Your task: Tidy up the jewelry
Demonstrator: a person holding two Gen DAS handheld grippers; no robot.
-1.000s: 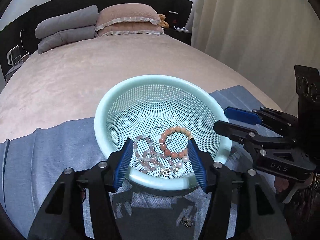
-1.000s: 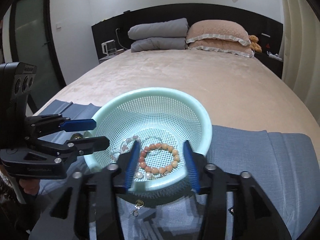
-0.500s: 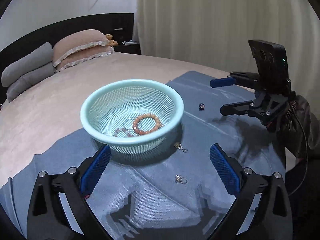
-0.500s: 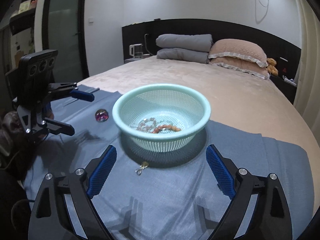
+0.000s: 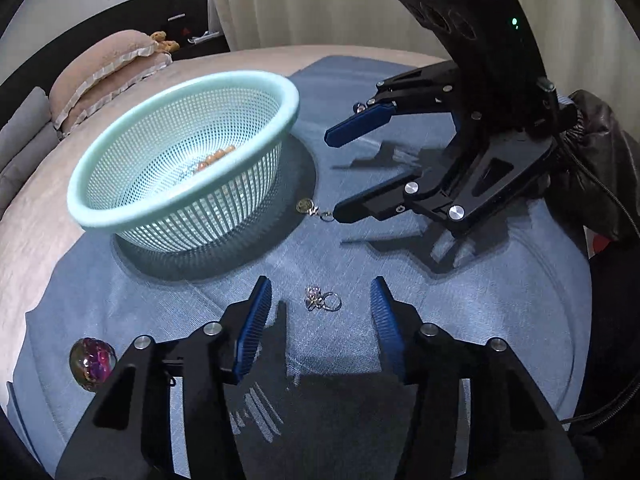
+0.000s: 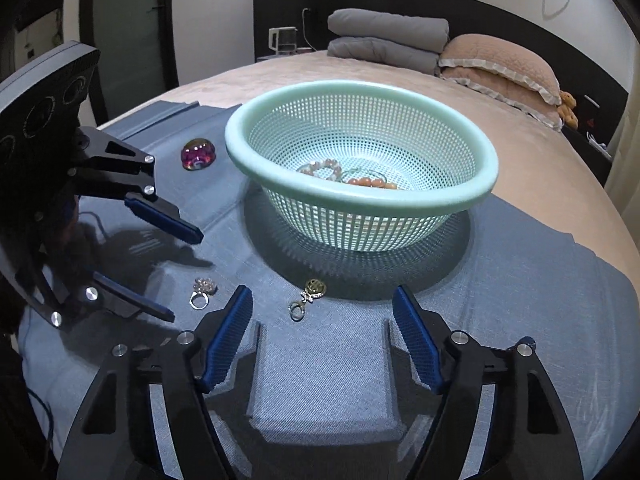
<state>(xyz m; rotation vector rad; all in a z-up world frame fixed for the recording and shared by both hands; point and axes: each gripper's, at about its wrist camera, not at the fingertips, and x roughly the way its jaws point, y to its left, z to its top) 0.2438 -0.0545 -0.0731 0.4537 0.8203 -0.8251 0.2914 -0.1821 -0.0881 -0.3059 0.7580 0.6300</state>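
Currently your left gripper (image 5: 320,312) is spread wide around the silver ring (image 5: 322,298) on the blue cloth (image 5: 460,280). Your right gripper (image 6: 322,320) is also spread, near the gold charm (image 6: 308,294), which seems just clear of the basket (image 6: 360,188).

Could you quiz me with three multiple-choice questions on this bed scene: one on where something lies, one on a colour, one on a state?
1. Where is the silver flower ring?
A. in the basket
B. on the blue cloth, before the left hand-held gripper
C. on a pillow

2. What colour is the mesh basket?
A. mint green
B. red
C. black

3. How do the fingers of the right hand-held gripper stand?
A. shut on the gold charm
B. shut, empty
C. open, empty

Answers:
1 B: the ring lies on cloth between the left fingers.
2 A: rim and wall are pale green.
3 C: the gold charm lies untouched between spread fingers.
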